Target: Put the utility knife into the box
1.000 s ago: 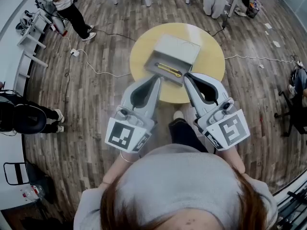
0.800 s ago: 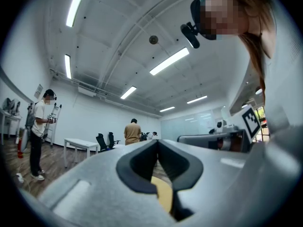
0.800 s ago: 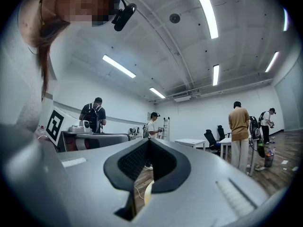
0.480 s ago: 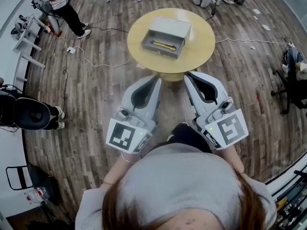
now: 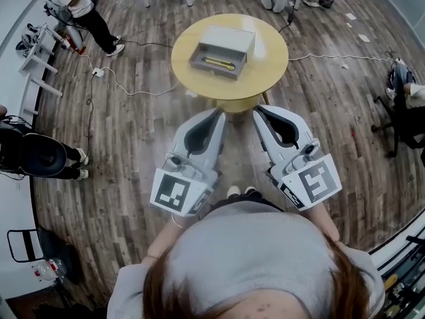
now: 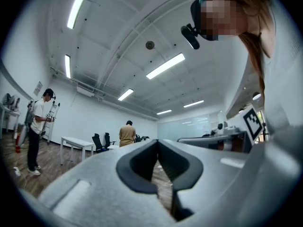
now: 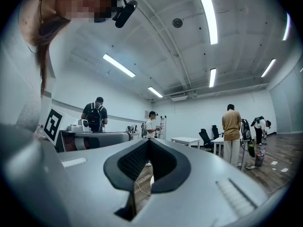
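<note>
On the far round table [image 5: 269, 72], the utility knife [image 5: 219, 62] already lies inside the open grey box [image 5: 231, 40], so the task looks done. Near the person, well apart from the table, the left gripper [image 5: 220, 113] and right gripper [image 5: 257, 111] both have their jaws together with nothing between them. Nothing appears left to do.

Wood-plank floor [image 5: 133, 131], white walls [image 7: 199, 117] (ceiling strip lights [image 7: 207, 13] lit).
</note>
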Demonstrator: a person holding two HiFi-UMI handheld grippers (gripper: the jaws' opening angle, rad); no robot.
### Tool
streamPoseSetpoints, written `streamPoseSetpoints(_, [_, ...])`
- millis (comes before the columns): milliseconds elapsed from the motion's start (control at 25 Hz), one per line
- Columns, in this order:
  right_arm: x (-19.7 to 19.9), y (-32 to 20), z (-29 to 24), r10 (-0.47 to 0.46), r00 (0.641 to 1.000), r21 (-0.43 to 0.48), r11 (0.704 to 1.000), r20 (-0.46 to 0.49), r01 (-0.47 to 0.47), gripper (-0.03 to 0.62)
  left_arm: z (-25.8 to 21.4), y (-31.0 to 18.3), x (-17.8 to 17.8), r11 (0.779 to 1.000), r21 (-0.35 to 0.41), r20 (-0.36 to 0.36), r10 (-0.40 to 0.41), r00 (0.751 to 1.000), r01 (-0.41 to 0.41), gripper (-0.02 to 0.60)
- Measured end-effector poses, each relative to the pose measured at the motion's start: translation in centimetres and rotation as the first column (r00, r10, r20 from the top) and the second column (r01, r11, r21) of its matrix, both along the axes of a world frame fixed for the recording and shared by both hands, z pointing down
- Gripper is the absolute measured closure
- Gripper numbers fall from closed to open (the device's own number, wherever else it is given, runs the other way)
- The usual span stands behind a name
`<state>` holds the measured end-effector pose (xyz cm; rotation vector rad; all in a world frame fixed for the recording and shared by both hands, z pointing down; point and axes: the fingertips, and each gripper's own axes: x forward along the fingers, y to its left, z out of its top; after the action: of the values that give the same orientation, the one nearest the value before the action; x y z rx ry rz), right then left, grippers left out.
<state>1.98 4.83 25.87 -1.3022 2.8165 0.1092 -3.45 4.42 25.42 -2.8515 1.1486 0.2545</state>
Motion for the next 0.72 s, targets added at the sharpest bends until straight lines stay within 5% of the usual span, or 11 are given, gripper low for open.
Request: streamPoseSetpoints(720, [-0.8,2.0,-0.2,-0.056,0.998,-0.001,0.998,0.013,0.056,0.591,0.5,1.7,-0.3,0.999,-0.03,-0.026,-0.028,0.999,0.027,0.58])
